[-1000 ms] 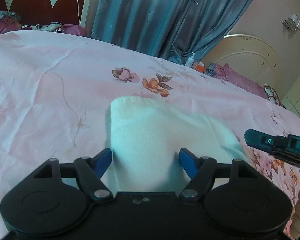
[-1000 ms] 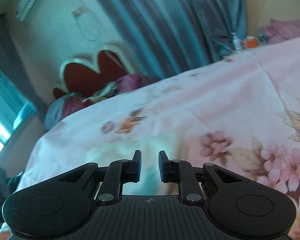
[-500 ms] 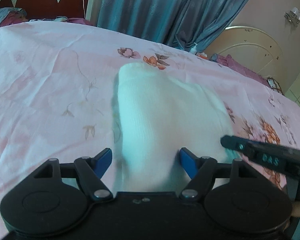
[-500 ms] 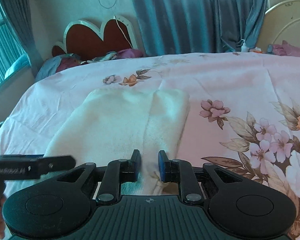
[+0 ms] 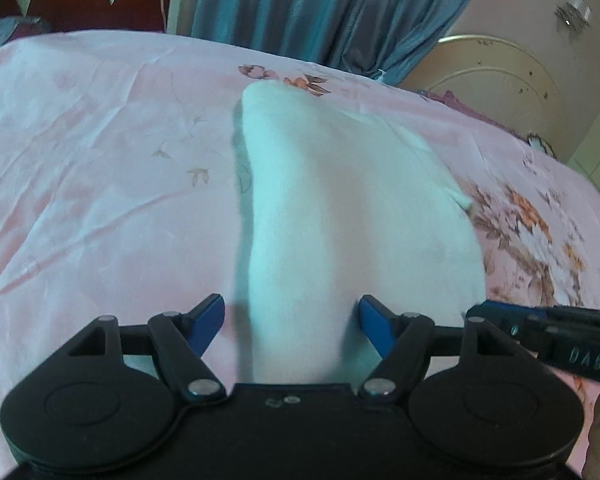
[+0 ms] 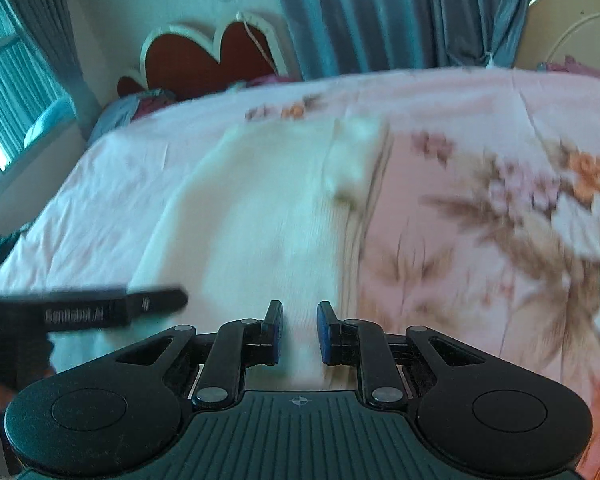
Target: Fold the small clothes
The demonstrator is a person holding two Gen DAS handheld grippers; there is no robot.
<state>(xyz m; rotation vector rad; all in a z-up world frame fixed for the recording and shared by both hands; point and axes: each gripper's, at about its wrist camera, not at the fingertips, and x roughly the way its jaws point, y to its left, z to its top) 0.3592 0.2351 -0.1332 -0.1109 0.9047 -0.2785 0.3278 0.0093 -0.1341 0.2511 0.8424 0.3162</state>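
Lying flat on the pink flowery bed [image 5: 100, 184] is a white garment [image 5: 340, 208]. Left tool [image 5: 291, 314] hangs wide open over its near edge, holding nothing. Right tool [image 6: 298, 330] is nearly closed, a narrow gap showing, gripping nothing.

Both wrist cameras look steeply down, seemingly close, sharing the white garment [image 5: 340, 216]

garment: white knitted garment [image 5: 340, 208] [image 6: 260, 216] | state: laid flat, folded lengthwise, a narrower folded-in part seen along its 3 o'clock edge in the right wrist view | pose: long axis run from 6 to 12 o'clock, far end rounded | place: spread on pink floral bedsheet [image 5: 100, 160], fine detail blurred
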